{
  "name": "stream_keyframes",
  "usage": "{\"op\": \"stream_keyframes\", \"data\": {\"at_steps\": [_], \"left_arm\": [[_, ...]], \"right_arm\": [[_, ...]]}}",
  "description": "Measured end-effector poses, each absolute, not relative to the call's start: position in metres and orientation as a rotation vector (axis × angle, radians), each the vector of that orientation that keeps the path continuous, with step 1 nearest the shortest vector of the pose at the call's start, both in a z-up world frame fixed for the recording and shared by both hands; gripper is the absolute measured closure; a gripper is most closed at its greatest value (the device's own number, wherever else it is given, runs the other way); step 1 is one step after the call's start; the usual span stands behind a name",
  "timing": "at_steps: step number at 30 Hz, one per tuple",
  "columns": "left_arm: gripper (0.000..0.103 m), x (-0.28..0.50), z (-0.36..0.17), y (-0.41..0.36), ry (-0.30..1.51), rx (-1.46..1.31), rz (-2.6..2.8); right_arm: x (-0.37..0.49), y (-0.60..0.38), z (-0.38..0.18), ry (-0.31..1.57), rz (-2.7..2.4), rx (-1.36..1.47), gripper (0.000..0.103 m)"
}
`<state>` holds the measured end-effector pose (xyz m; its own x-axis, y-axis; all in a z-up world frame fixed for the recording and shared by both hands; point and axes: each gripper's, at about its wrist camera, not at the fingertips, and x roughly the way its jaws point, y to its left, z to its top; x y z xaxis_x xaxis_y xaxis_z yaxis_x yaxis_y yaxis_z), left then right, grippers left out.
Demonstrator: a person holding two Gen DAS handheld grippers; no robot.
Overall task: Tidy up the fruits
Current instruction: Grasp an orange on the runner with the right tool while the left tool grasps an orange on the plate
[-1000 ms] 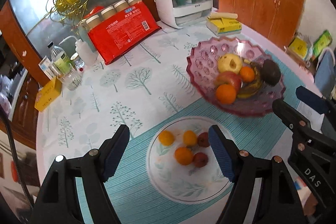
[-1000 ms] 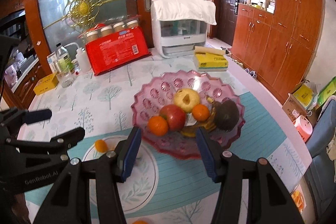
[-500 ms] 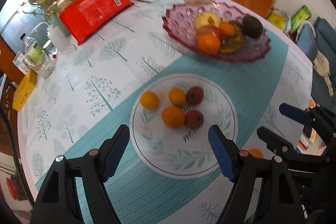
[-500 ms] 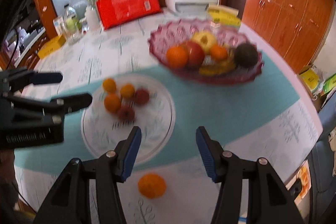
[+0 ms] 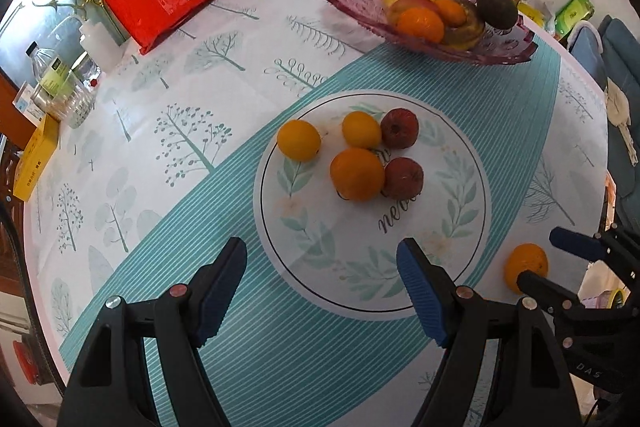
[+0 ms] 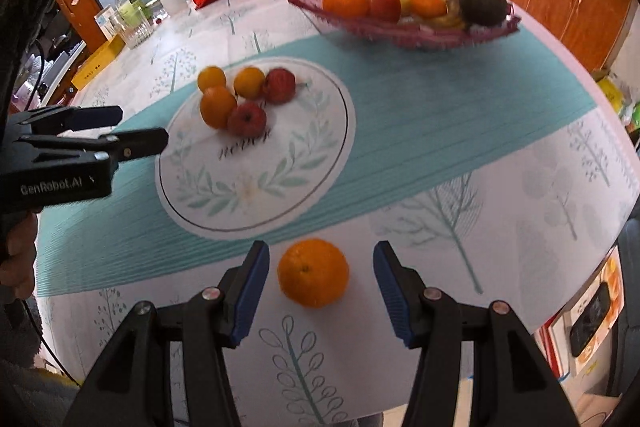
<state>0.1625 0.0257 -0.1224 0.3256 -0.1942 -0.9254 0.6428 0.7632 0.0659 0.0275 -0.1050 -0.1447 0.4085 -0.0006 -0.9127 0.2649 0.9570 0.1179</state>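
**Loose orange between the right gripper's blue pads**

The round orange (image 6: 313,273) lies on the white tree-patterned tablecloth (image 6: 500,195), just outside the printed white circle with green leaves (image 6: 256,163). The right gripper (image 6: 318,293) brackets it, jaws apart, pads clear of the peel. The left gripper (image 5: 322,293) stands wide and empty above the circle, where three small oranges (image 5: 356,173) and two dark red fruits (image 5: 403,177) cluster. The pink scalloped glass bowl (image 5: 352,1) of fruit sits beyond.
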Motion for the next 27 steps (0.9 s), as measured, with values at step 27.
{"op": "stream_keyframes", "data": {"at_steps": [27], "left_arm": [[0.047, 0.210, -0.146, 0.016, 1.250, 0.101, -0.537]], "right_arm": [[0.045, -0.105, -0.150, 1.134, -0.178, 0.177, 0.062]]}}
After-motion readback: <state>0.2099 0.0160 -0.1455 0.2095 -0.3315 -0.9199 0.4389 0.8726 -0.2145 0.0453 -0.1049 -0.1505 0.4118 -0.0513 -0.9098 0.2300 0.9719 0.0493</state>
